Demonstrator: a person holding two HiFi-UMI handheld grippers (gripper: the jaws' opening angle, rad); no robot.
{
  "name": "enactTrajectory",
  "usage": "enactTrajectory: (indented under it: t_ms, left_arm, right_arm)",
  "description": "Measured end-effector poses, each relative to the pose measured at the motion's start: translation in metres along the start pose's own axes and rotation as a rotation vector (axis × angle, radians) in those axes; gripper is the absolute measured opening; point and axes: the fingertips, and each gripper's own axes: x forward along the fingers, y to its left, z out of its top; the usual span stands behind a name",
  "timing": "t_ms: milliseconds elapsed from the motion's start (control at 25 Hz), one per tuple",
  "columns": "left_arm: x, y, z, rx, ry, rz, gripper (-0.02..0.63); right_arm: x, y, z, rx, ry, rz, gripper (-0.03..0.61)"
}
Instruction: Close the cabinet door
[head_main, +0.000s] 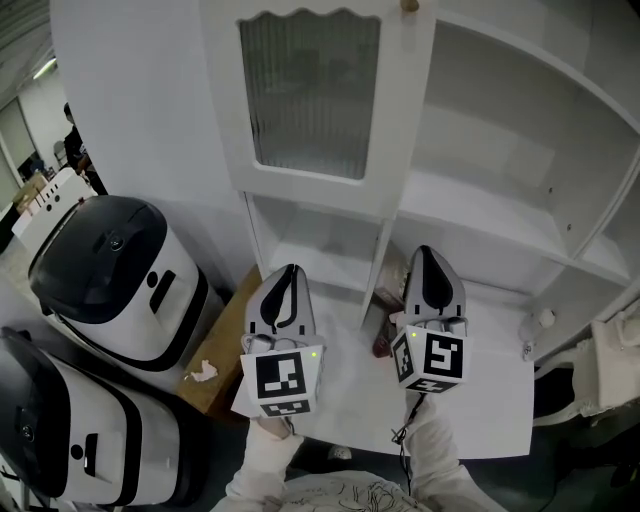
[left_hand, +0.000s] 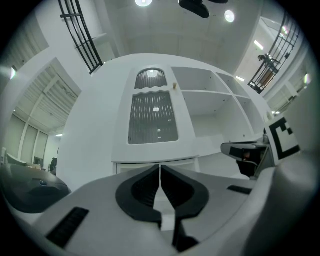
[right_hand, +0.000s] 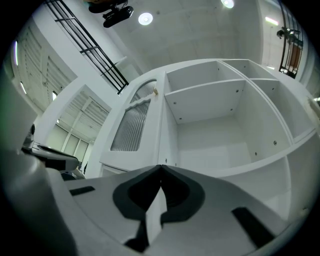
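Observation:
A white cabinet (head_main: 500, 215) fills the upper part of the head view. Its door with a ribbed glass pane (head_main: 310, 95) and a small knob (head_main: 408, 5) covers the left half. Whether the door sits flush I cannot tell. The right half shows bare shelves (right_hand: 215, 105). The same door (left_hand: 152, 117) faces the left gripper view. Both grippers hover over the cabinet's counter (head_main: 470, 400), pointing at the cabinet. My left gripper (head_main: 288, 275) (left_hand: 160, 166) is shut on nothing, below the door. My right gripper (head_main: 428, 255) (right_hand: 160, 166) is also shut and empty, near the door's lower right corner.
Two black-and-white appliances (head_main: 110, 280) (head_main: 60, 430) stand at the left. A brown board (head_main: 225, 340) with crumpled paper (head_main: 203, 372) lies beside them. A small dark object (head_main: 385, 340) and a small white piece (head_main: 540, 320) sit on the counter. A person (head_main: 72, 140) stands far left.

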Motion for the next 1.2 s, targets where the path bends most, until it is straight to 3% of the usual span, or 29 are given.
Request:
enactTrajectory:
  t_ms: [1200]
  left_arm:
    - [0.006, -0.015, 0.006, 0.000, -0.014, -0.024, 0.012]
  right_arm:
    - [-0.007, -0.005, 0.000, 0.021, -0.005, -0.001, 0.003]
